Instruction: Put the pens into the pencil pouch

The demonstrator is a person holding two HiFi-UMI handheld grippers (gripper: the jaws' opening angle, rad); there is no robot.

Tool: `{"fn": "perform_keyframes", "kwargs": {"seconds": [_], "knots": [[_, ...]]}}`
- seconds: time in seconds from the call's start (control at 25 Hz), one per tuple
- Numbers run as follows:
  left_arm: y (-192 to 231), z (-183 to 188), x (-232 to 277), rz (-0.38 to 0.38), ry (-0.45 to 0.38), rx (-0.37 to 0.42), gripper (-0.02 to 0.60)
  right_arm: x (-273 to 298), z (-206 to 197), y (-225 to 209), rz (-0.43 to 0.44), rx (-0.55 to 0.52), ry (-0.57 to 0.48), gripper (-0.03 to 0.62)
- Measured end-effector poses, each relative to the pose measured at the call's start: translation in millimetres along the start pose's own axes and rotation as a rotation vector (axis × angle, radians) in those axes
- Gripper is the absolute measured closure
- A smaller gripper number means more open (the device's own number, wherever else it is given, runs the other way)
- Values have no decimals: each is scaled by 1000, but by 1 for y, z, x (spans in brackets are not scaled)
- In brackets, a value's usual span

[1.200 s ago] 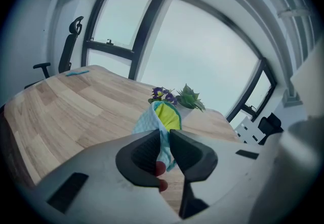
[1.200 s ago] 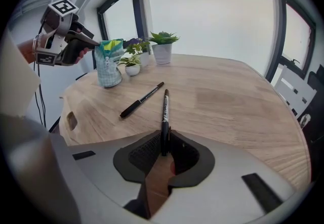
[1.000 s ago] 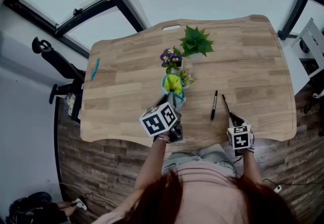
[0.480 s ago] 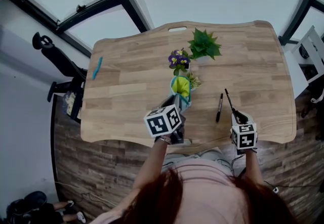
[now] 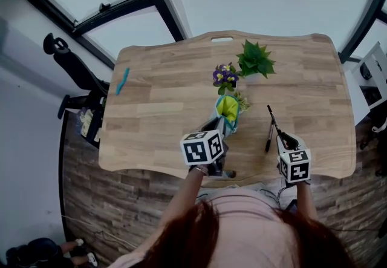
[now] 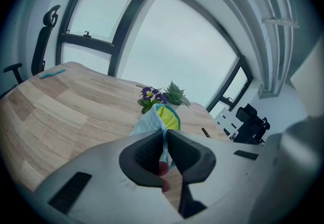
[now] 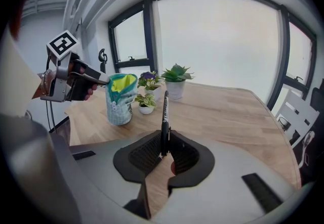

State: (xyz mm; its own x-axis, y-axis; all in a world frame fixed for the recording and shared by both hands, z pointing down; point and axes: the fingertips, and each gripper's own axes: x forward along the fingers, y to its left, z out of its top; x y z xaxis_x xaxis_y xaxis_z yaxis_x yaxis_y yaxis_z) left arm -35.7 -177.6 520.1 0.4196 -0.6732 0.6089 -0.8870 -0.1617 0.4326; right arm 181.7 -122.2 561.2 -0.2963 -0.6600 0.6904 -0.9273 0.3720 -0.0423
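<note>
The teal and white pencil pouch (image 5: 228, 111) stands upright with its yellow-lined mouth open, next to the flower pots. My left gripper (image 5: 220, 129) is shut on the pouch's near rim, and the fabric (image 6: 161, 119) is pinched between its pads. My right gripper (image 5: 283, 138) hovers above the table to the right of the pouch, shut on a black pen (image 7: 165, 114) that sticks out upward past the jaws. A second black pen (image 5: 268, 138) lies on the table between the two grippers. A blue pen (image 5: 123, 80) lies far off at the table's left edge.
A purple flower pot (image 5: 224, 75), a green spiky plant (image 5: 255, 60) and a small leafy pot (image 5: 242, 102) stand just behind the pouch. The wooden table (image 5: 163, 109) ends close to my body. An office chair (image 5: 69, 70) stands at the left.
My right gripper has risen off the table with the black pen and drifted a little toward the pouch. The left gripper has stayed at the pouch's rim.
</note>
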Motion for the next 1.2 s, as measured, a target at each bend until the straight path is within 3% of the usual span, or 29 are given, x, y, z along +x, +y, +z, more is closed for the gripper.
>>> {"fn": "perform_keyframes", "kwargs": {"seconds": [0.4, 0.76, 1.2], "knots": [[6, -5, -3, -45, 22, 4, 558, -10, 36, 27, 59, -92, -44, 542], [4, -10, -6, -93, 38, 22, 558, -22, 62, 53, 163, -178, -53, 542], [4, -11, -7, -97, 32, 37, 558, -20, 73, 82, 306, -362, 89, 542]]}}
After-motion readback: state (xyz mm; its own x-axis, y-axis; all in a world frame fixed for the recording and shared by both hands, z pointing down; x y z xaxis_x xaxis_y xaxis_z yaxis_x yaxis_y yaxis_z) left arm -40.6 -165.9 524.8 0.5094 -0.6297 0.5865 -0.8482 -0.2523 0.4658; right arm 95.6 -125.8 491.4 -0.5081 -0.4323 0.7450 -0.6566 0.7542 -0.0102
